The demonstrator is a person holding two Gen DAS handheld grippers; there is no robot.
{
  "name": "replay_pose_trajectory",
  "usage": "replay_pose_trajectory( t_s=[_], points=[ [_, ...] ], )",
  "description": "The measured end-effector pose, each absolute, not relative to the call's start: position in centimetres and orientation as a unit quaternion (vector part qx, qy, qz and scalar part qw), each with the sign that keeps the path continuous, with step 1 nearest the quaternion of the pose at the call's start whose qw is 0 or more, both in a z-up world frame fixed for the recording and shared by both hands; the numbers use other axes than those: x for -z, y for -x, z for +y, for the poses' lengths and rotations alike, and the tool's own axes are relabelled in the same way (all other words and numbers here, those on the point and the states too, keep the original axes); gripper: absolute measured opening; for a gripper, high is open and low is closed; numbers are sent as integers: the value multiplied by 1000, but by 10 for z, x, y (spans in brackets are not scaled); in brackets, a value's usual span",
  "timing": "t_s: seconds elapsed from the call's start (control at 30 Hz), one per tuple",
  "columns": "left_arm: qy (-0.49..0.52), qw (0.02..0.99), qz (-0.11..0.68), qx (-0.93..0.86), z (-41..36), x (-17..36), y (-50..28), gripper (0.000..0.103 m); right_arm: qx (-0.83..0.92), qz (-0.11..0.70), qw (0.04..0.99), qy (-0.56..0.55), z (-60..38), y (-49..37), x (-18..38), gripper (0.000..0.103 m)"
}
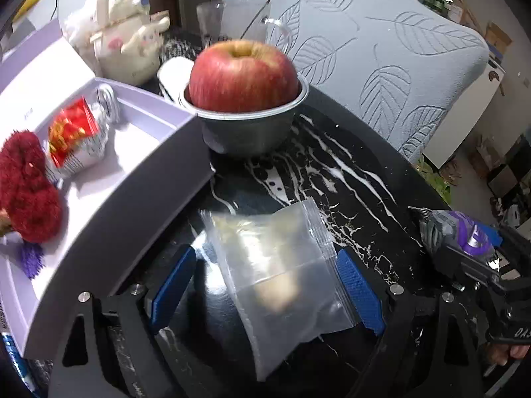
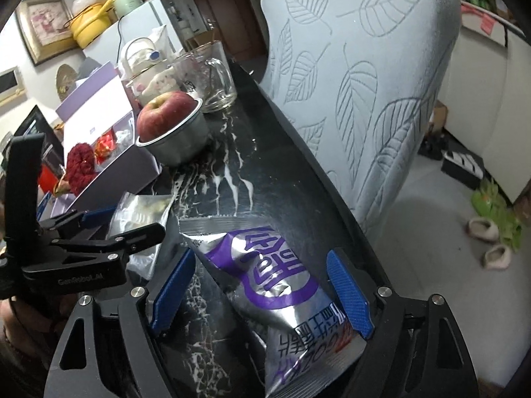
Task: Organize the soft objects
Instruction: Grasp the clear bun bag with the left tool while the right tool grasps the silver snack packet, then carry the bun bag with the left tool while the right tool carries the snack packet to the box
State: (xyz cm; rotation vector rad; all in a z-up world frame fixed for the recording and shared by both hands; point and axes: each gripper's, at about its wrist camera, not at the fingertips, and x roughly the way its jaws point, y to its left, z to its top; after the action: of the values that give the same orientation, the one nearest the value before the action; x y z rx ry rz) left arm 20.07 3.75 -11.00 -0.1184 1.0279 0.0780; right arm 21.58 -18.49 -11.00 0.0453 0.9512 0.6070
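- Open counter [image 1: 332, 179] is left between the metal bowl [image 1: 247, 129] and the clear bag [image 1: 275, 278].
- The counter's left edge is blocked by the lavender box [image 1: 132, 179].
- The far edge is walled by the chair back [image 1: 381, 59].

Black marble table [image 1: 348, 172] bears bowl [image 1: 245, 129], box [image 1: 139, 179], zip bag [image 1: 278, 265], snack packet [image 2: 275, 272].

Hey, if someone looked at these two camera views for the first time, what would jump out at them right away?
Probably the big red apple sitting in a metal bowl on the black marbled table, beside the open lavender box. Close to the cameras, the open left gripper straddles a clear zip bag, and the open right gripper straddles a silver and purple snack packet.
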Motion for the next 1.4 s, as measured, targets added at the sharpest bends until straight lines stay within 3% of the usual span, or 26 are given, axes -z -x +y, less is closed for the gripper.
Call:
replay_pose_trajectory(
  t_s=[0.23,0.27,0.3,0.37,0.43,0.53,0.63,0.83,1.13,1.2,1.23,1.27,1.4],
  points=[
    [45,871,487,-42,31,114,-206,87,-290,452,843,-23,-187,-213,112,78],
    [41,873,483,-42,30,114,-204,80,-287,452,844,-23,-189,-212,112,71],
    [29,877,477,-41,27,113,-202,63,-285,452,845,-24,-190,-211,112,68],
    [26,879,475,-30,23,111,-200,55,-283,453,845,-28,-192,-208,112,59],
    [25,879,476,-21,20,109,-196,48,-281,450,847,-29,-195,-204,112,59],
    [24,880,474,-8,16,108,-186,42,-278,450,848,-34,-200,-199,110,60],
    [22,884,468,4,14,104,-173,35,-274,453,848,-32,-202,-195,109,79],
    [16,884,467,13,12,100,-149,32,-268,435,859,-29,-204,-190,104,85],
    [21,885,466,7,15,95,-127,32,-261,444,857,7,-189,-198,114,84],
    [19,887,462,4,15,94,-124,32,-262,438,860,14,-187,-195,114,59],
    [18,887,461,4,15,94,-122,32,-258,437,861,15,-186,-194,113,42],
    [17,887,461,4,15,95,-120,32,-258,440,860,8,-188,-193,113,35],
    [26,885,465,9,15,99,-113,32,-262,443,858,-1,-192,-185,113,34]
  ],
)
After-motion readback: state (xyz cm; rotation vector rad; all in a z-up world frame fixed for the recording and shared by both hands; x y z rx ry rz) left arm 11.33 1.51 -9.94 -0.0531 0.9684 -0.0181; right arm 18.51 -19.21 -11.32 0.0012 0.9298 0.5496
